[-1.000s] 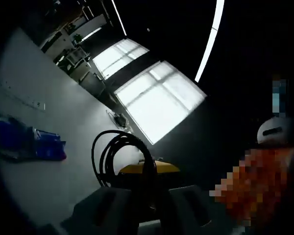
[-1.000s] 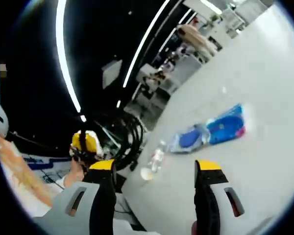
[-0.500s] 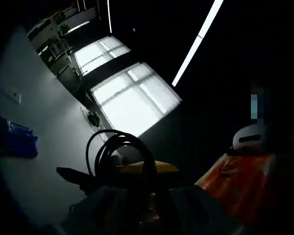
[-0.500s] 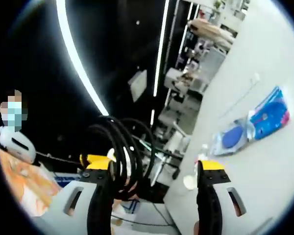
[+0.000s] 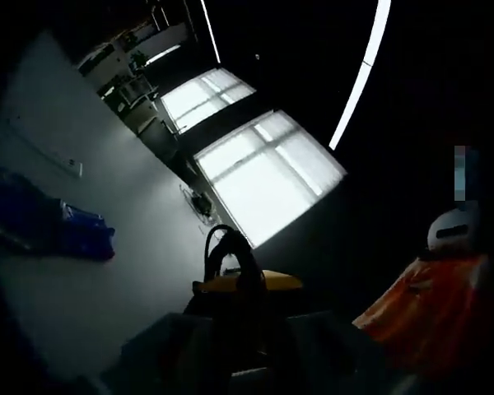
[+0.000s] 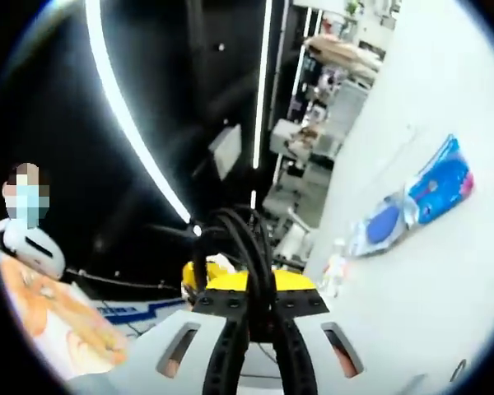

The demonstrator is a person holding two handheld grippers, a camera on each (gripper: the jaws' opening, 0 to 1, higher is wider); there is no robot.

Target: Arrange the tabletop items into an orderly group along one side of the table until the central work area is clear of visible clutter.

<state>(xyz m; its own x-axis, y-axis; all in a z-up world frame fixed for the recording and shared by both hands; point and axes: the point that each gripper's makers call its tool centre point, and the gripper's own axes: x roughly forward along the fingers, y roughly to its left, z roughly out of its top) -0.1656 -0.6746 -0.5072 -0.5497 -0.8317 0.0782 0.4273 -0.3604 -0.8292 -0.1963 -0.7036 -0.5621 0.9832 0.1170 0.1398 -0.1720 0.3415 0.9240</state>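
Right gripper (image 6: 259,309) clamps the coiled black cable (image 6: 247,247); left gripper (image 5: 243,329) seemingly pinches it too; blue packet (image 6: 420,193), print unreadable

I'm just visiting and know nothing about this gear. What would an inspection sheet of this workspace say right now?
Surface: white table, mostly bare.
Job's things: blue packets; small bottle; coiled black cable.
Clutter: blue packets lying loose on the table.
Grippers: right gripper shut on the coiled black cable; left gripper also shut on it.
Cables: the black coil, lifted between both grippers.
Surroundings: bright windows, ceiling light strips, a person in orange.
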